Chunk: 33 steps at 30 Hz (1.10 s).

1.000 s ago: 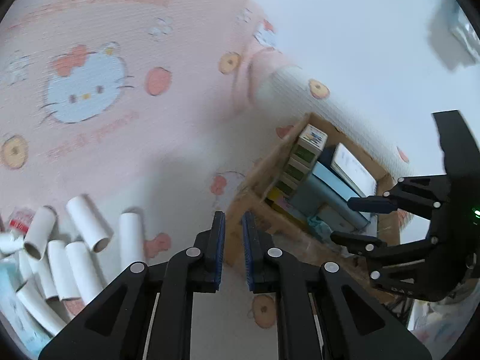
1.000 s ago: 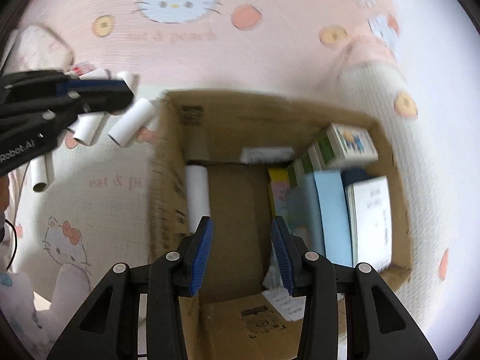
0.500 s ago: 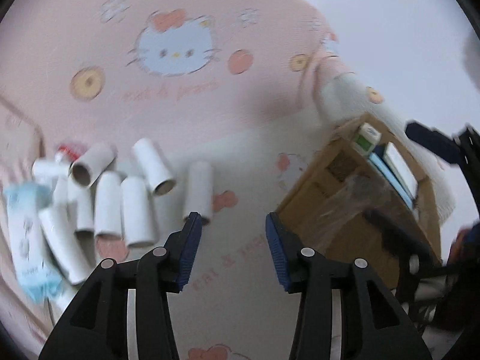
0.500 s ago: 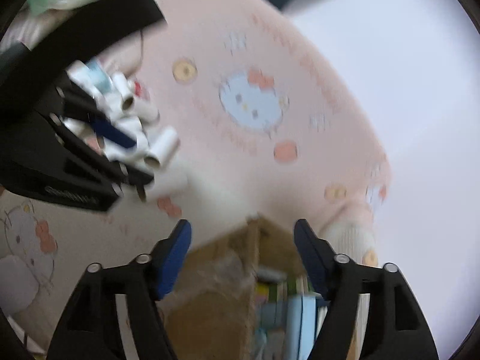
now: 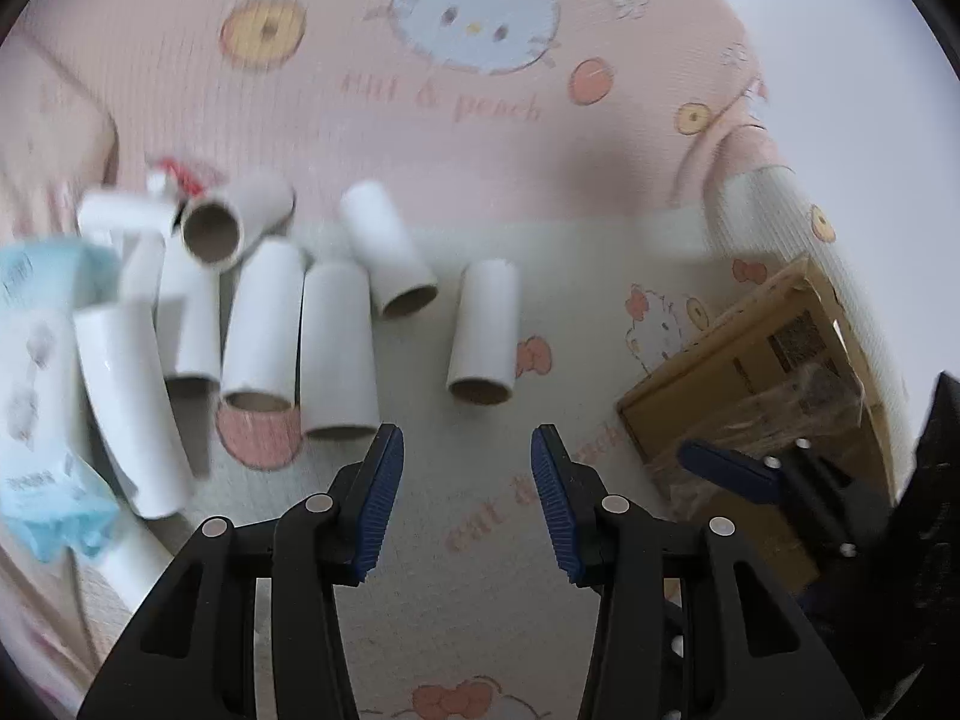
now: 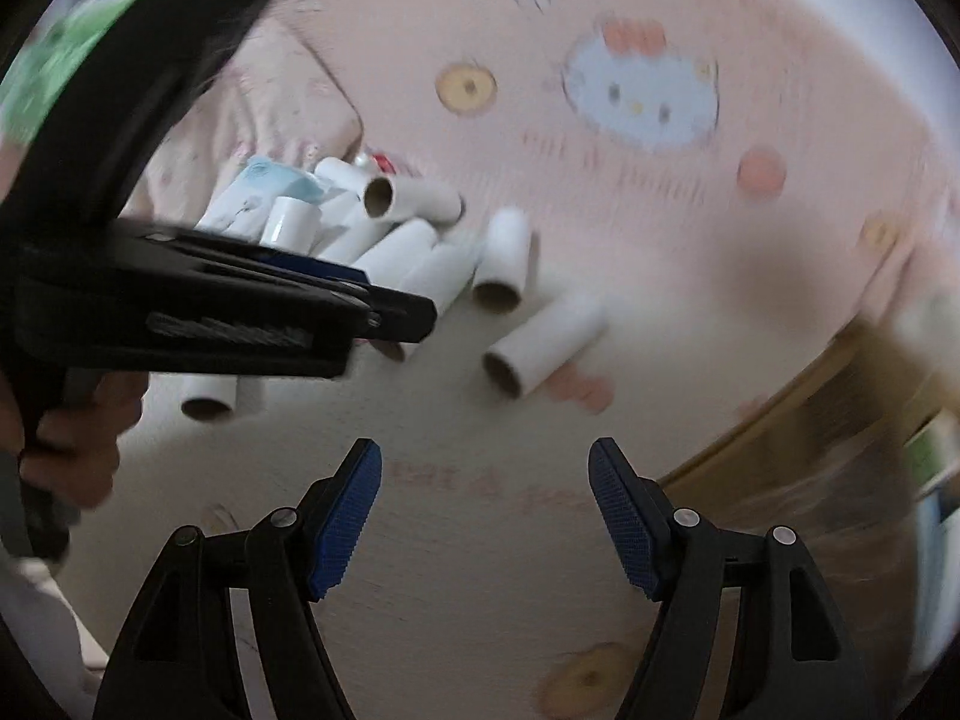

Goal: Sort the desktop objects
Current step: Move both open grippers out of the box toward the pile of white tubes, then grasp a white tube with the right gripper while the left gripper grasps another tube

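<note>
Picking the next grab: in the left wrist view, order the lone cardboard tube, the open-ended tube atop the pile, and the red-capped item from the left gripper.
1. Lone cardboard tube, just ahead of the left gripper.
2. Open-ended tube, far left, atop the pile.
3. Red-capped item, just behind it.

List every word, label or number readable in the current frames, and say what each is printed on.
"eat & peach": pink script on the cartoon-cat sheet, under the cat face; the "eat" is soft.
Same pink script between the left tool fingers: partly hidden, only "eat" guessable.
Pink script ahead of the right tool: blurred.
Light blue packet: dark print, too blurred.
Cardboard box label: unreadable.
</note>
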Available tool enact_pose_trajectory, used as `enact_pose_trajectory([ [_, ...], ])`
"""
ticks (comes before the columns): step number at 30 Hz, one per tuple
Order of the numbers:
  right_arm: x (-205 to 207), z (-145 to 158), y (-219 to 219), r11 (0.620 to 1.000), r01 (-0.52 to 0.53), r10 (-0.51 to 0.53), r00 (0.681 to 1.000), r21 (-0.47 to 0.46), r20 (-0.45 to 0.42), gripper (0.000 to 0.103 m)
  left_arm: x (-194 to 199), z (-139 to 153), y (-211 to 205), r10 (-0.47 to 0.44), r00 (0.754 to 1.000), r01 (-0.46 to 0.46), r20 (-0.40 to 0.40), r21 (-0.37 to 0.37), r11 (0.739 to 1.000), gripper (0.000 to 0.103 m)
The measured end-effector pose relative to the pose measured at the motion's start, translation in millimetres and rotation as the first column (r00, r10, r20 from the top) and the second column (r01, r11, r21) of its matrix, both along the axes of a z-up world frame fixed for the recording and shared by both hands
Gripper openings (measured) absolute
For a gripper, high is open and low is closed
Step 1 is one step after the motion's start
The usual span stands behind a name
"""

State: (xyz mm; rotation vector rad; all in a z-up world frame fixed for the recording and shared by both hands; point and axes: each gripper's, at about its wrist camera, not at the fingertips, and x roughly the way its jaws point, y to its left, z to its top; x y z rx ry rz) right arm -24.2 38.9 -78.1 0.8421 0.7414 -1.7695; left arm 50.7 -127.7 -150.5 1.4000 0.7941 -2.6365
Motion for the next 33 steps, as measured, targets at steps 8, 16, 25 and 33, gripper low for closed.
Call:
enact_pose_trajectory([
  [8,-26,-26,-29,0.996,-0.048,0.057,0.989,-0.069,0.136,0.07,-18,-16,-13,-0.049,0.998,0.047,0.025,0.046,0.998,0.059],
  [16,-78,-88,-43,0.986,0.168,-0.141,0.871,-0.015,0.471,0.07,-50,-28,-29,-0.081,0.996,0.075,0.04,0.133,0.988,0.06],
  [25,-24,-114,-46,0.999,0.026,-0.019,0.979,-0.03,0.205,0.092,-72,-48,-26,-0.131,0.986,0.115,0.099,0.157,0.981,0.06],
  [33,-19,-110,-61,0.998,-0.036,0.023,0.975,0.051,0.221,0.103,-89,-68,-38,-0.14,0.98,0.092,0.14,0.305,0.948,0.06],
])
